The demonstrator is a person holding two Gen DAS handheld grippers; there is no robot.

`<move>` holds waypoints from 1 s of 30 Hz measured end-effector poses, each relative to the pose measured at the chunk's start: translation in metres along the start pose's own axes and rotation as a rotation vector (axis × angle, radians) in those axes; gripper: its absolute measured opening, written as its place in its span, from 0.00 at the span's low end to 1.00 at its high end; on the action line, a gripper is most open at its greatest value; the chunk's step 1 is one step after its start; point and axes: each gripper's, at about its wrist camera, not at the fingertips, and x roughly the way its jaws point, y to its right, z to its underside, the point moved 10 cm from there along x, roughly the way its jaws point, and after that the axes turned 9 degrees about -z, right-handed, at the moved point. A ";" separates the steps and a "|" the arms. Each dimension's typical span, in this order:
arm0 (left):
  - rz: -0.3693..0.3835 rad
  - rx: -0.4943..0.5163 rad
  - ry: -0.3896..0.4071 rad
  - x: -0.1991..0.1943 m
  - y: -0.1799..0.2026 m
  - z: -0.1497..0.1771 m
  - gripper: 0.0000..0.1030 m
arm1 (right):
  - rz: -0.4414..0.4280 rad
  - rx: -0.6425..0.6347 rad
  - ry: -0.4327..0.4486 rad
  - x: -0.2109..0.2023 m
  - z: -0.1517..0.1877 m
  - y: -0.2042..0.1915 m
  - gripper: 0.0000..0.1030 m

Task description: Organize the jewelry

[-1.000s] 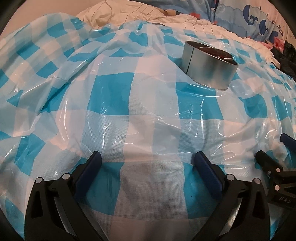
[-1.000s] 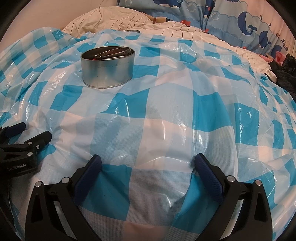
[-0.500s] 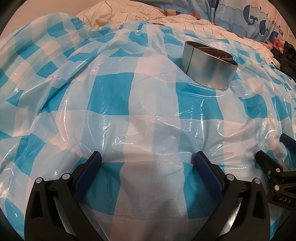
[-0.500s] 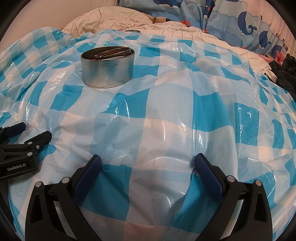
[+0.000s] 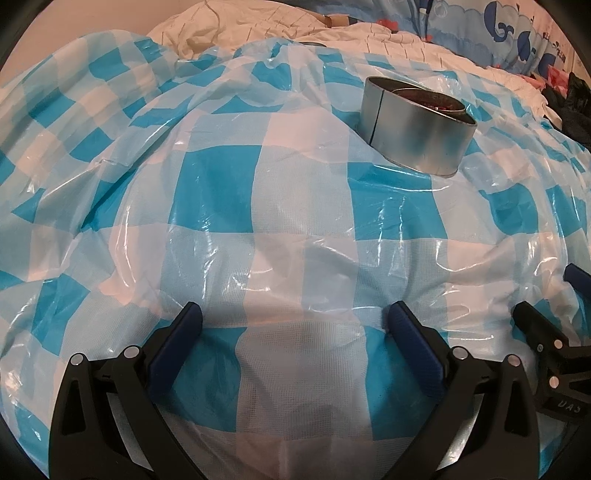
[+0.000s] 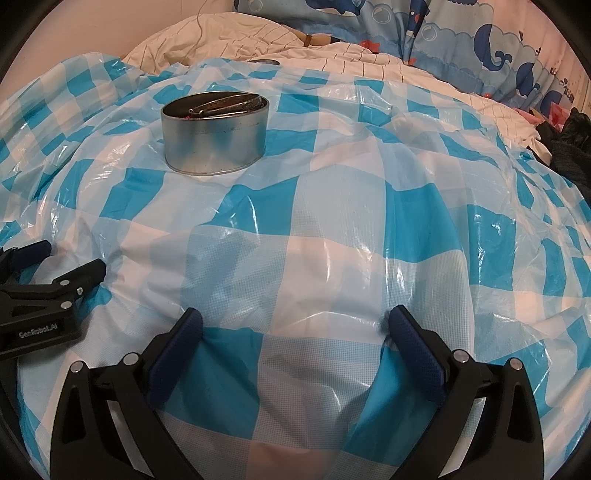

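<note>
Metal tin (image 6: 214,136) of jewelry well ahead, left gripper (image 5: 295,317) and right gripper (image 6: 295,321) spread wide, empty

Likely a bedroom, rumpled bedding (image 6: 258,33), whale-print quilt (image 6: 461,40)

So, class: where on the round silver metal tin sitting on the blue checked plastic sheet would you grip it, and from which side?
Grip the round silver metal tin by its straight upright wall, fingers on opposite sides, approaching level from the front. It stands upright and open-topped with items inside, so a side hold likely keeps it from spilling on the soft blue checked plastic sheet.
</note>
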 end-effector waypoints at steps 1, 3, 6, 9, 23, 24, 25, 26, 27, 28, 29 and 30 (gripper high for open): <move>0.005 -0.003 -0.003 0.000 0.000 0.000 0.94 | -0.005 0.003 0.000 0.000 0.000 0.000 0.93; 0.015 -0.014 -0.008 -0.001 0.000 -0.001 0.94 | -0.012 0.006 0.000 0.000 0.000 0.001 0.93; 0.027 -0.024 -0.032 0.001 -0.002 -0.002 0.94 | -0.023 0.012 -0.008 0.000 -0.001 0.002 0.93; 0.029 -0.013 -0.046 0.002 -0.002 -0.002 0.94 | -0.032 0.003 -0.018 0.000 -0.001 0.002 0.93; 0.034 -0.005 -0.038 0.001 -0.004 -0.001 0.94 | -0.027 -0.002 -0.017 -0.001 -0.001 0.003 0.93; 0.034 -0.005 -0.037 0.000 -0.003 0.000 0.94 | -0.026 -0.002 -0.017 -0.001 -0.001 0.003 0.93; 0.034 -0.005 -0.037 0.000 -0.003 0.000 0.94 | -0.026 -0.003 -0.017 -0.001 -0.001 0.003 0.93; 0.034 -0.005 -0.037 0.000 -0.003 0.000 0.94 | -0.026 -0.003 -0.017 -0.001 -0.001 0.003 0.93; 0.034 -0.005 -0.038 0.000 -0.003 0.000 0.94 | -0.026 -0.003 -0.017 -0.001 -0.001 0.003 0.93; 0.033 -0.005 -0.037 0.000 -0.003 0.000 0.94 | -0.027 -0.003 -0.017 0.000 -0.001 0.003 0.93; 0.033 -0.005 -0.037 0.000 -0.003 0.000 0.94 | -0.026 -0.003 -0.017 0.000 0.000 0.003 0.93; 0.034 -0.005 -0.038 0.000 -0.003 0.000 0.94 | -0.026 -0.003 -0.017 -0.001 0.000 0.003 0.93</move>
